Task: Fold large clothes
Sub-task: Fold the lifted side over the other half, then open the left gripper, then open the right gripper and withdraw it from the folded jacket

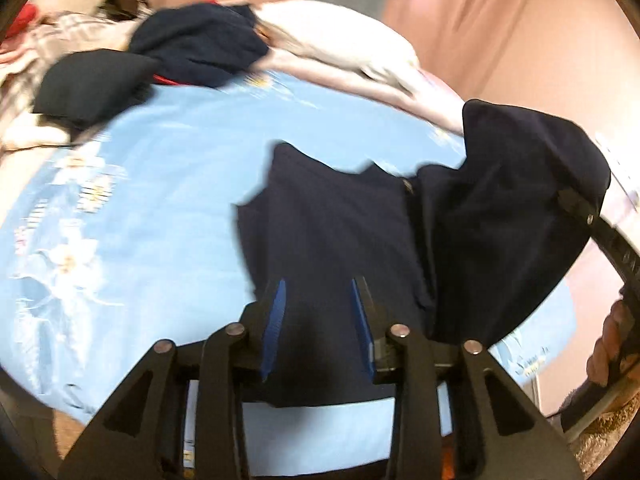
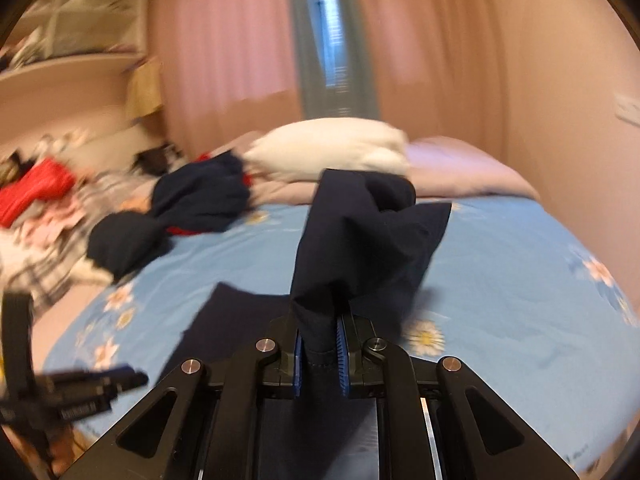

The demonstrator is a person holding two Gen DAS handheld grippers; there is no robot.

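A dark navy garment (image 1: 340, 224) lies partly spread on the blue flowered bed sheet (image 1: 152, 184). My left gripper (image 1: 319, 292) is open, its blue pads either side of the garment's near edge. My right gripper (image 2: 319, 332) is shut on a bunched part of the same navy garment (image 2: 360, 232) and holds it lifted above the bed. In the left wrist view that lifted part (image 1: 516, 216) drapes over the right gripper at the right edge. The left gripper's body shows at the lower left of the right wrist view (image 2: 80, 392).
More dark clothes (image 2: 200, 196) are piled at the far side of the bed, with a white pillow (image 2: 332, 148) and pink duvet (image 2: 468, 168) behind. Red and plaid clothes (image 2: 36, 196) lie at the left. Pink curtains (image 2: 224, 40) hang behind.
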